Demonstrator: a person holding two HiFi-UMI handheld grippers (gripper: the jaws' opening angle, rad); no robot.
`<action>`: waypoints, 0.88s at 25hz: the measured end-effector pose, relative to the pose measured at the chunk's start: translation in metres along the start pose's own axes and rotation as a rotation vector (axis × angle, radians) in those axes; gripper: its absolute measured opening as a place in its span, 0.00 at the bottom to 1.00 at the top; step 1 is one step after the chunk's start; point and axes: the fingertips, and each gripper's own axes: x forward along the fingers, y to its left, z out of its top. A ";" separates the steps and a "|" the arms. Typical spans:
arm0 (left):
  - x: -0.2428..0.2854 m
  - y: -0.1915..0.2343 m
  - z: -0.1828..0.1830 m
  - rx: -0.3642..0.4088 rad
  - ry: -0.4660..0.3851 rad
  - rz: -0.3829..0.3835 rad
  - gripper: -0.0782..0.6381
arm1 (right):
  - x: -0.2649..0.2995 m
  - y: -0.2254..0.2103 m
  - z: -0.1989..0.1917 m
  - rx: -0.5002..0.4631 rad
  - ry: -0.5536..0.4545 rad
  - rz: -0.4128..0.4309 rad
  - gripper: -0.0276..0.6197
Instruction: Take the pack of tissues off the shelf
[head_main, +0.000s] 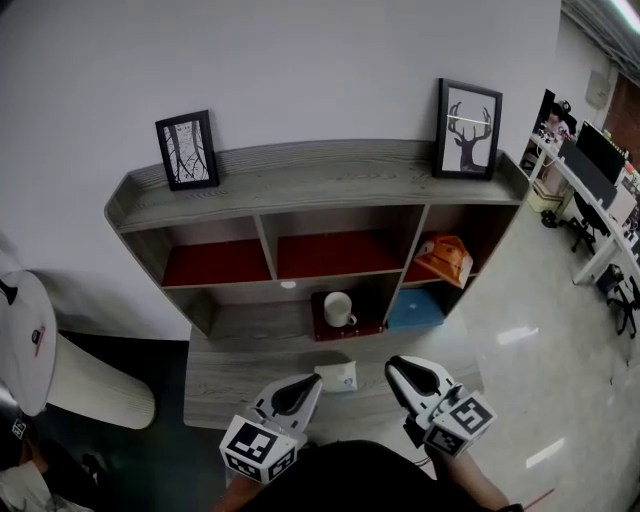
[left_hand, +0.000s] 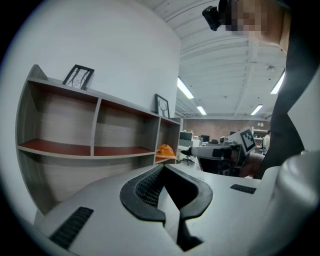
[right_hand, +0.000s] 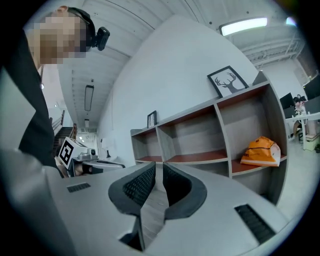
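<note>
A small pale pack of tissues (head_main: 337, 376) lies flat on the shelf unit's low front board (head_main: 230, 385). It sits between my two grippers and touches neither. My left gripper (head_main: 308, 382) is just left of it, jaws shut and empty; its tips (left_hand: 163, 167) point along the shelf front. My right gripper (head_main: 397, 366) is just right of the pack, also shut with nothing in it; its tips (right_hand: 156, 164) face the shelf compartments. An orange soft pack (head_main: 445, 258) lies in the right middle compartment and shows as the orange pack (right_hand: 261, 151) in the right gripper view.
A grey shelf unit (head_main: 300, 180) stands against the white wall, with two framed pictures (head_main: 187, 150) on top. A white mug (head_main: 337, 308) stands on a dark red tray, with a blue box (head_main: 415, 308) beside it. A white round stool (head_main: 30, 340) is at the left; office desks (head_main: 600, 190) are at the far right.
</note>
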 end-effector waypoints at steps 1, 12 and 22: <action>-0.001 0.000 -0.001 -0.001 0.002 -0.006 0.13 | 0.001 -0.003 -0.002 0.003 0.009 -0.013 0.09; -0.017 0.011 -0.025 -0.017 0.054 -0.114 0.13 | 0.024 0.016 -0.011 0.044 0.006 -0.061 0.09; 0.021 0.015 -0.017 -0.021 0.031 -0.087 0.13 | 0.020 -0.012 -0.019 0.043 0.044 -0.037 0.23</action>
